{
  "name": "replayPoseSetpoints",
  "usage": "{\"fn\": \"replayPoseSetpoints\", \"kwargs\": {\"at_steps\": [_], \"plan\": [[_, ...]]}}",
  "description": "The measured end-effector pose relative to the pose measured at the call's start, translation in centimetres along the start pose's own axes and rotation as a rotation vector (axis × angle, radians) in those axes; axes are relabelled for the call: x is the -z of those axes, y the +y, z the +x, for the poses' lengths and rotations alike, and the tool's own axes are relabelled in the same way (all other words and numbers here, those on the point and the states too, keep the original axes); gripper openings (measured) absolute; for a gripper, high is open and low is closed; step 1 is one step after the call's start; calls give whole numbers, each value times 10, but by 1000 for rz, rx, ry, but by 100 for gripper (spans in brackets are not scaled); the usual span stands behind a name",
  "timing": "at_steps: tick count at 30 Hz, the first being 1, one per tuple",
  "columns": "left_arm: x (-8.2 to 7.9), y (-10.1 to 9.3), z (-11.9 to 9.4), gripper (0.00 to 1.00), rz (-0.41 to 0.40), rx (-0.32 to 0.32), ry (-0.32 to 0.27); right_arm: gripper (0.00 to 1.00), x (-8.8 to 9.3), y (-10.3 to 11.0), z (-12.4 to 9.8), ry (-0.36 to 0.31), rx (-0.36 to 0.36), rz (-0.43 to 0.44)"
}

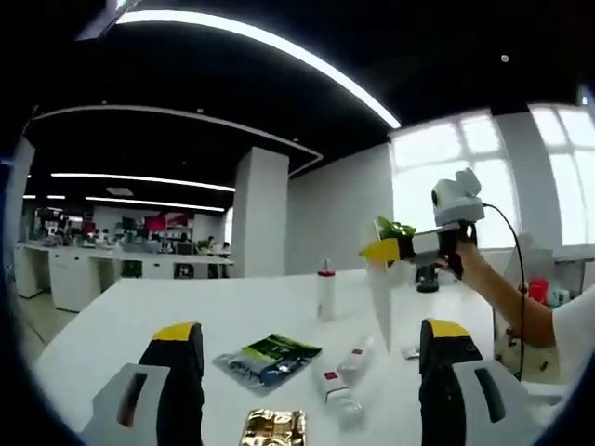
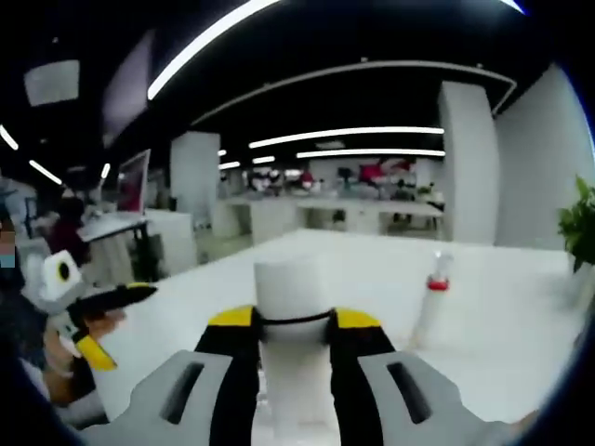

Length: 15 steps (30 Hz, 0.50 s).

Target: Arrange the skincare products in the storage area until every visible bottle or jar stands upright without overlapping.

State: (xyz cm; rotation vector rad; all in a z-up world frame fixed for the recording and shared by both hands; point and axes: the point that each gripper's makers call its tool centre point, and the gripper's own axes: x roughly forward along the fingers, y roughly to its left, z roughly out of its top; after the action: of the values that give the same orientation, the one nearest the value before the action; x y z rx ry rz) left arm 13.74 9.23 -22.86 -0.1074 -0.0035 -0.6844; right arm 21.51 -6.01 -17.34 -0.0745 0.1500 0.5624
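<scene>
In the left gripper view, the left claw [image 1: 311, 372] rises from the bottom of the frame, its yellow-tipped jaws spread wide with nothing between them. Bare white tabletop [image 1: 139, 316] lies open at centre left, running to a far edge at mid-frame.

Between the jaws lie one green-and-black foil pouch [image 1: 270, 358], one gold foil packet [image 1: 274, 427] at the bottom edge, and two small white tubes with red labels [image 1: 339, 376] lying flat, touching. One white bottle with a red cap [image 1: 325, 293] stands upright beyond them.

At right of that frame, the right claw [image 1: 381, 251] holds a white tube [image 1: 381, 311] hanging above the tabletop. In the right gripper view its jaws pinch that tube at lower centre. An office with ceiling strip lights surrounds the tabletop.
</scene>
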Motion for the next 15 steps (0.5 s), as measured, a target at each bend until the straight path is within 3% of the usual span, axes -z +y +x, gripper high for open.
{"fn": "replayPoseSetpoints", "kwargs": {"at_steps": [8, 15], "plan": [[9, -25, 27, 99, 6, 75, 20, 25, -24, 25, 0, -77, -36, 38], [15, -39, 45, 98, 11, 98, 20, 25, -37, 45, 2, -111, -36, -22]]}}
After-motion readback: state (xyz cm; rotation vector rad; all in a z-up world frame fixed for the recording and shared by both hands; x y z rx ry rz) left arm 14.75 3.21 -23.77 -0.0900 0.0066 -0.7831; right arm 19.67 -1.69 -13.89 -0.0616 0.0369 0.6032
